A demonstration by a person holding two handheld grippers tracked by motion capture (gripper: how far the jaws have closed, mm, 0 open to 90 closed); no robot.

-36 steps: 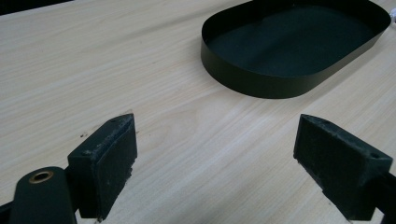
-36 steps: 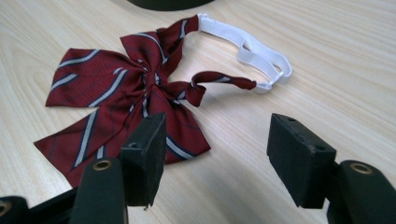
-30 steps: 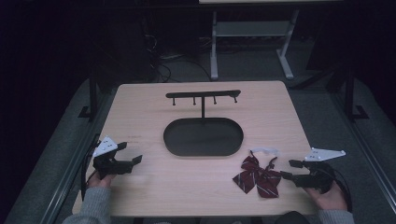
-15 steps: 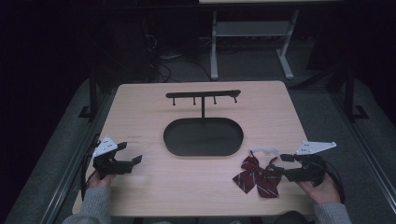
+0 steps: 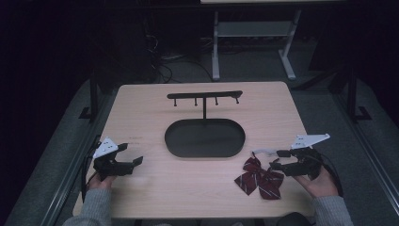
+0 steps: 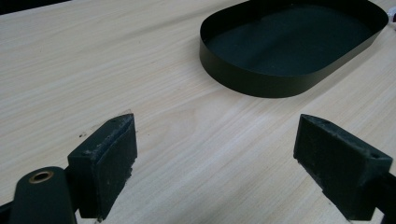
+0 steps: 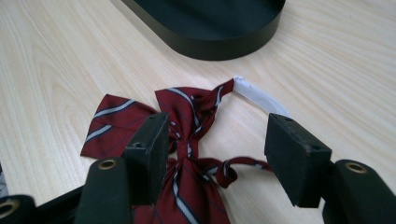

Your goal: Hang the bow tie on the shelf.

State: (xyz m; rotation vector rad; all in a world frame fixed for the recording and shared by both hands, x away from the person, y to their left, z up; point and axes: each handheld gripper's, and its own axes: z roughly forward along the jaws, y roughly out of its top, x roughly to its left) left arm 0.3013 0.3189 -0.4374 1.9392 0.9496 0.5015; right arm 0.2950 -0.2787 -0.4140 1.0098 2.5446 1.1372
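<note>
While the person's forearms are coming in at the near edge of the wooden table, the right gripper is hovering just beside a dark red striped bow tie, its jaws spread wide and gripping nothing. Seen in the right gripper view, the bow tie is lying flat on the wood between and just beyond those spread jaws, which are straddling its knot. From above, its long axis is running diagonally, one wing pointing toward the black oval tray, the other toward the near right corner. A white strap is trailing from the knot toward the tray. Well apart on the left, the left gripper is resting low with its jaws equally wide, pointing across bare wood toward the tray. Behind the tray a black hook rack is standing upright.
</note>
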